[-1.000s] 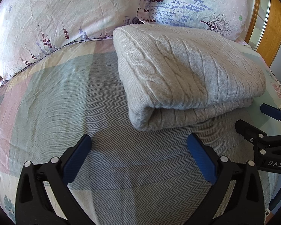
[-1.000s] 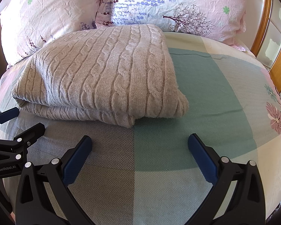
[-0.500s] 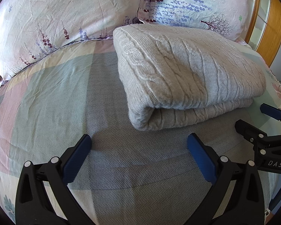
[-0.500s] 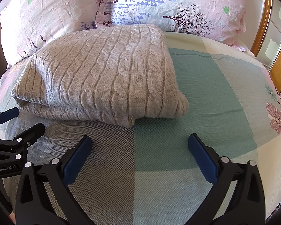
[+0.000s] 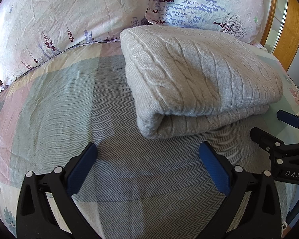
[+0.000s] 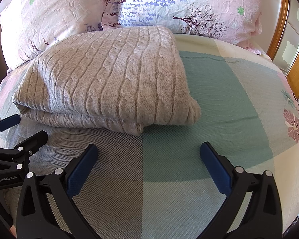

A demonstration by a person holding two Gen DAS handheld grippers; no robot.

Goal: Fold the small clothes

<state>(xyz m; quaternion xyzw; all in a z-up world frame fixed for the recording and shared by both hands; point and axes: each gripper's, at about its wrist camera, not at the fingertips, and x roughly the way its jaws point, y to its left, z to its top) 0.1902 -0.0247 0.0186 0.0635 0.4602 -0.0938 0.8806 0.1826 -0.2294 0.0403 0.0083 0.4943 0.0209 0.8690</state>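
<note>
A grey cable-knit sweater [image 5: 199, 79] lies folded in a thick rectangle on the bed, also seen in the right wrist view [image 6: 109, 79]. My left gripper [image 5: 147, 153] is open and empty, just in front of the sweater's near left corner. My right gripper [image 6: 148, 153] is open and empty, in front of the sweater's near right corner. The right gripper shows at the right edge of the left wrist view [image 5: 269, 127], and the left gripper at the left edge of the right wrist view [image 6: 24, 127]. Neither touches the sweater.
The bed cover [image 6: 219, 109] has green, grey and pink colour blocks. Two floral pillows [image 5: 59, 20] [image 6: 189, 6] stand behind the sweater. A wooden frame with glass panels [image 6: 295, 39] stands at the right of the bed.
</note>
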